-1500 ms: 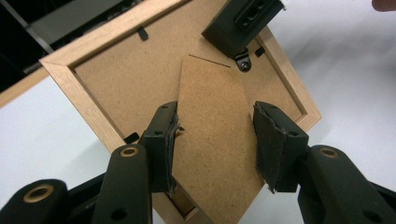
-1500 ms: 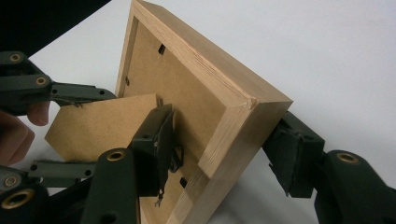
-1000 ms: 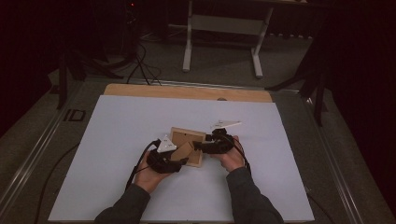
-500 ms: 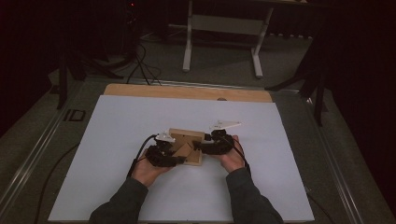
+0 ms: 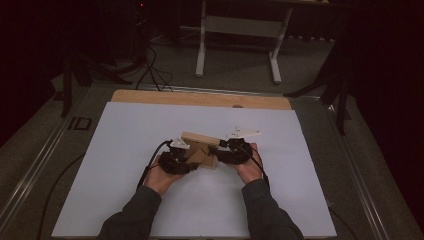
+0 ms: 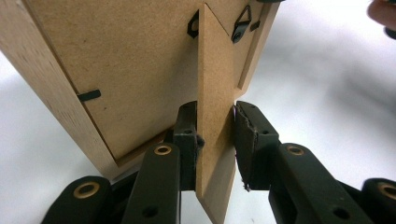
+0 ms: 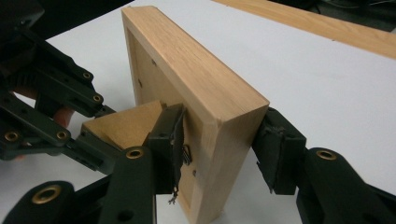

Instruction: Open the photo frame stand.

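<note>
Left gripper (image 6: 215, 140): jaws straddle the stand (image 6: 214, 98), the fibreboard leg hinged out of the frame's back. Near pad is touching one face; the far pad is just beside the other, a thin gap showing. The jaws have just been closing, with the stand between them but not yet pinched. Likely purpose: to swing the leg out or fold it flat.

Right gripper (image 7: 219, 142): jaws set across the frame's (image 7: 196, 88) wooden side, one pad against the back, one at the front edge. They have just been closing on the wood and appear to be bracing it upright while the other gripper works the leg. A full clamp cannot be confirmed.

Frame: stands on edge on the white sheet (image 5: 125, 130), around mid-table, somewhat nearer the person's edge than the far wooden edge (image 5: 200, 98).

View notes: the left gripper view gives the backing board, black retaining tabs, and a triangular hanger (image 6: 243, 21) near the top. The right gripper view gives the frame's depth and wood grain, with the left gripper behind the stand. The high view places both hands (image 5: 160, 177) and the frame (image 5: 200, 145) on the table.
</note>
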Available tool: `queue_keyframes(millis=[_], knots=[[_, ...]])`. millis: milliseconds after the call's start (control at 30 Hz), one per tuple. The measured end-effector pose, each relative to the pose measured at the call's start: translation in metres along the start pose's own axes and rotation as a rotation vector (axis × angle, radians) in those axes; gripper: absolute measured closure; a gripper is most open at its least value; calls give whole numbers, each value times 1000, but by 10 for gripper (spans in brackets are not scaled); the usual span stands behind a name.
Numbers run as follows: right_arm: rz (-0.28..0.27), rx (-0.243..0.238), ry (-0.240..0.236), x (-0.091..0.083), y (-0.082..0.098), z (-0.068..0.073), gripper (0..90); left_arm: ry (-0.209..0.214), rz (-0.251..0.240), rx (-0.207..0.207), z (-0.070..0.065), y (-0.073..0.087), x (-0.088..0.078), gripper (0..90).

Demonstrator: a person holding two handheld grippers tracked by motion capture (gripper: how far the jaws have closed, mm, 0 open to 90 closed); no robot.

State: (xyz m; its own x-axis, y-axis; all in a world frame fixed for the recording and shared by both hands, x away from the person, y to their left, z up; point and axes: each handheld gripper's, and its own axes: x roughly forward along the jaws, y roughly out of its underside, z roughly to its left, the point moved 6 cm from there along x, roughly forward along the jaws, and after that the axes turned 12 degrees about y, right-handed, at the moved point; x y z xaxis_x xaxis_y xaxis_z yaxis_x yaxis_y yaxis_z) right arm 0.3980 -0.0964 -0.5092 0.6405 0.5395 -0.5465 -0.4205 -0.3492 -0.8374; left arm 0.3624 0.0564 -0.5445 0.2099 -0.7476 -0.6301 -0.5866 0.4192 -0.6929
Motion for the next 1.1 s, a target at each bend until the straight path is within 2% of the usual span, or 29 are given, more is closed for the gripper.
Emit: queue_keyframes(millis=[100,300,467,600,667,867,900,1100], knots=[[-5,-6,18,-1,-1,-3,539,-28,-5,28,3,-3,6,714],[-19,-17,41,-1,-2,-6,539,-55,-30,58,8,-7,10,713],[-21,-20,46,-2,-2,-6,545,-59,-41,66,10,-8,11,705],[-21,-28,45,-3,-1,-4,542,-58,-26,73,10,-6,11,700],[-17,-37,37,-4,-1,-1,549,-63,-18,68,10,-4,12,683],[-13,-44,13,-5,1,5,544,-60,-45,41,10,3,9,647],[-12,-46,9,-7,1,7,542,-46,-63,28,9,5,8,633],[-17,-56,0,-10,3,10,531,-8,-87,-4,6,10,5,601]])
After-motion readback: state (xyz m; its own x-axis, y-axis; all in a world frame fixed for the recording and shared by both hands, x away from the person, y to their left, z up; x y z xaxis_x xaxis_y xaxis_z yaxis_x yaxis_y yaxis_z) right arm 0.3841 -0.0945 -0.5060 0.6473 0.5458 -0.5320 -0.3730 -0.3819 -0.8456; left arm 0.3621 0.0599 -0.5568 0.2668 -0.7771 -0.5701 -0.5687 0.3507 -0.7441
